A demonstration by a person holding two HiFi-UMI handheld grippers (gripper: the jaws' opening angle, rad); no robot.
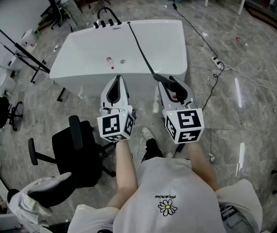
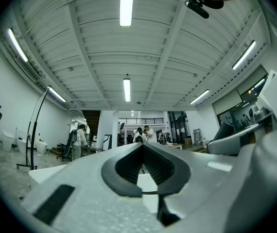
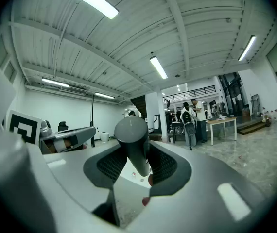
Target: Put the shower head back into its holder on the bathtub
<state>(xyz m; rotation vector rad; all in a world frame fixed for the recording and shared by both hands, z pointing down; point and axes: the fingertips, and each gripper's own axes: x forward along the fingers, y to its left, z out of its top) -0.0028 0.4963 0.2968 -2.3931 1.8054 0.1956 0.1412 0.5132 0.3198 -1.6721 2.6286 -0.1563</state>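
The white bathtub (image 1: 80,57) stands in front of me on the marble floor, with its black faucet and holder fittings (image 1: 107,22) on the far rim. A black hose (image 1: 141,47) runs from there across the tub to the dark shower head (image 1: 161,76). My right gripper (image 1: 173,85) is shut on the shower head over the tub's near rim. In the right gripper view the grey shower head (image 3: 132,140) stands upright between the pads (image 3: 165,164). My left gripper (image 1: 118,77) hovers beside it, shut and empty, its closed jaws (image 2: 142,152) pointing slightly upward.
A black office chair (image 1: 75,149) stands close at my left. A power strip with cables (image 1: 217,62) lies on the floor right of the tub. A black stand (image 1: 17,47) leans at the left. People (image 3: 189,115) work far off.
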